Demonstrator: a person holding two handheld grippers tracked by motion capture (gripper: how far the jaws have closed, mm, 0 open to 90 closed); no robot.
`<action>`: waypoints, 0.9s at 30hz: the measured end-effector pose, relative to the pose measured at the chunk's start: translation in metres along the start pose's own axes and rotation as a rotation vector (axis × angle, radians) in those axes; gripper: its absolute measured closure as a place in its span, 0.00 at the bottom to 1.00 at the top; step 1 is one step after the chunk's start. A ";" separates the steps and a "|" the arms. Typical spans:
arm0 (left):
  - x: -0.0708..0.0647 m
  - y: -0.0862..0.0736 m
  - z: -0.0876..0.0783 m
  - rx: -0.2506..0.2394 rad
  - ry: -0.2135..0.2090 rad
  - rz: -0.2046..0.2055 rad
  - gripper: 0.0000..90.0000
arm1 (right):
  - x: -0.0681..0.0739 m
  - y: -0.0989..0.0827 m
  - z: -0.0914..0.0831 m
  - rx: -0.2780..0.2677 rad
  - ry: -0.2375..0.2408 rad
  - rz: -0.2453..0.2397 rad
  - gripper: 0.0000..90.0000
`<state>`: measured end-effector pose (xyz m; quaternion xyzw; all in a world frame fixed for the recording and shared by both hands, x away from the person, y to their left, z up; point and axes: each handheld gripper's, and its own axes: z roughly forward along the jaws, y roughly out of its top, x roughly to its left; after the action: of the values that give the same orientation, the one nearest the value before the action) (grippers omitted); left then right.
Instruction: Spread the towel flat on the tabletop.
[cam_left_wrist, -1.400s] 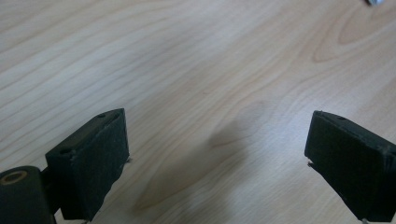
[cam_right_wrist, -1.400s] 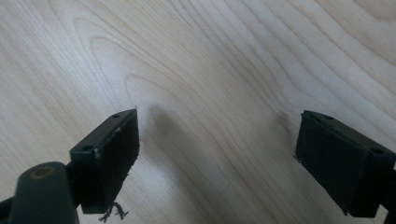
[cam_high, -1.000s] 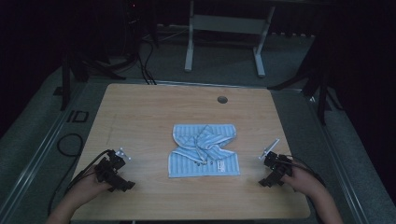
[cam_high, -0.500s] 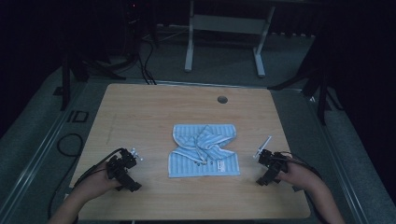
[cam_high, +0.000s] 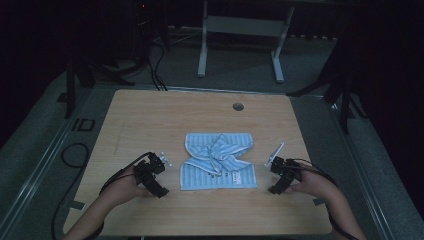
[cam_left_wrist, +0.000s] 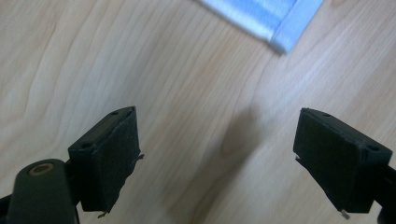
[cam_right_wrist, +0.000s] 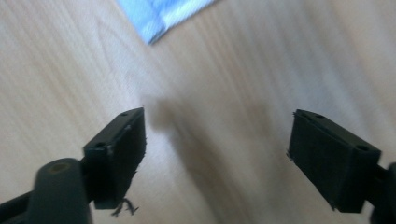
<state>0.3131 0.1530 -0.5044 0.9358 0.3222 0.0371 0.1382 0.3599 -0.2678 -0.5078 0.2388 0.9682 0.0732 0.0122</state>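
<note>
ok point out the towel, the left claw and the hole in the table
towel (cam_high: 220, 160), high view, on the bunched middle of the striped cloth
left claw (cam_high: 164, 160), high view, midway between its tips, beside the towel's left edge
hole (cam_high: 238, 106), high view, on the round opening near the table's far edge

The towel is showing pale blue with thin white stripes. The table is showing light wood grain. Both grippers, left and right, are showing black, with black fingers.
</note>
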 end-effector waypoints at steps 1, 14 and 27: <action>-0.001 0.003 0.001 0.000 0.005 0.006 0.16 | -0.001 0.002 -0.001 -0.010 -0.006 -0.007 0.22; -0.012 0.044 0.016 -0.008 -0.005 0.061 0.17 | -0.002 0.028 -0.001 -0.064 -0.046 -0.082 0.43; -0.031 0.091 0.028 -0.066 -0.048 0.115 0.27 | 0.004 0.067 -0.004 -0.174 -0.063 -0.133 0.48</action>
<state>0.3471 0.0586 -0.5044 0.9483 0.2631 0.0333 0.1743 0.3871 -0.2084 -0.4938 0.1744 0.9711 0.1482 0.0679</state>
